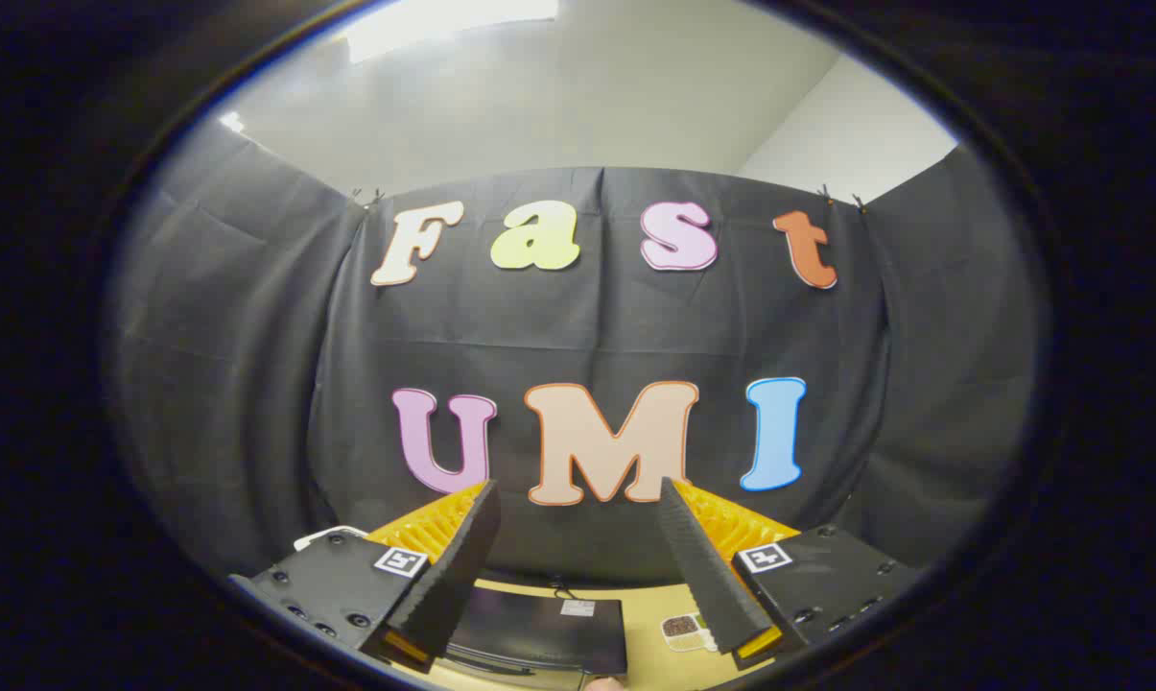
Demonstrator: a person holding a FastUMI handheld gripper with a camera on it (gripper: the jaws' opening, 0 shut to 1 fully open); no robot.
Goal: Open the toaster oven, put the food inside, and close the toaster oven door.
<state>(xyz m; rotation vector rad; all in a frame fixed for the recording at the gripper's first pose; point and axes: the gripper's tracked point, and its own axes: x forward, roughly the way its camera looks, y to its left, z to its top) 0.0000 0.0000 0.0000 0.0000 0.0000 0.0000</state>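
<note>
Toaster oven point(539, 629) low on surface point(649, 662), below and between fingers of hand-held gripper point(578, 561); gripper spread wide, grasping nothing; food point(683, 629) right of oven.

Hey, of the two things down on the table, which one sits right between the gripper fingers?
The flat-topped black toaster oven, seen between the open gripper's fingers. The small white food tray lies beside it, nearer one finger.

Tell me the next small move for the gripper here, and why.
Probably tilt down and ease toward the toaster oven. The gripper is open and empty, aimed high at the booth wall, with the oven low between its fingers on the table and the food beside it.
</note>
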